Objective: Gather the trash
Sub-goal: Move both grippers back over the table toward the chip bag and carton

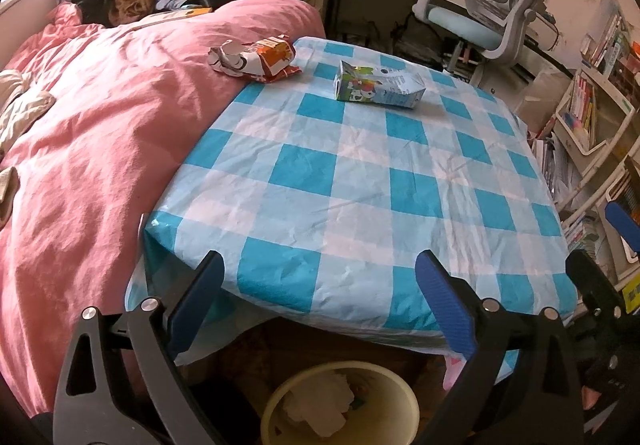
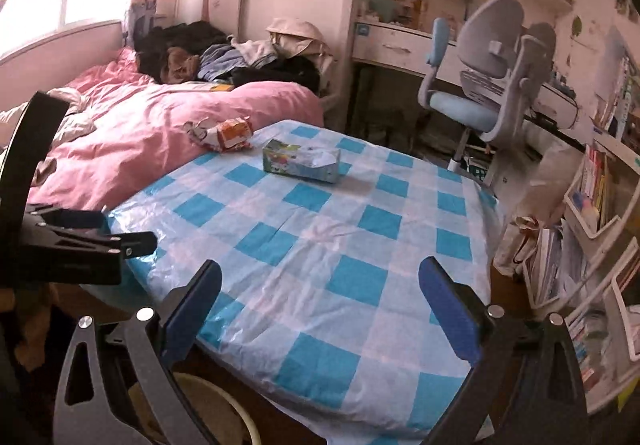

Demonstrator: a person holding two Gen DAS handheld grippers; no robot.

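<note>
A: Left wrist view: my left gripper (image 1: 320, 293) hangs above the waste bin (image 1: 340, 401), jaws wide apart, empty.

B: And the trash?

A: Milk carton (image 1: 378, 86) and crumpled snack wrapper (image 1: 256, 61) lie near the checked table's (image 1: 360, 185) far edge. My right gripper (image 2: 320, 297) is spread too, empty.

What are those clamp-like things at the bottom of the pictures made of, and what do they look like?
They are two hand-held grippers. The left gripper and the right gripper look alike: two black, angular arms with triangular cut-outs and shiny silver rivets, each ending in a flat blue ribbed pad. No cables or markings show, and no sleeve or clothing is clearly visible.
</note>
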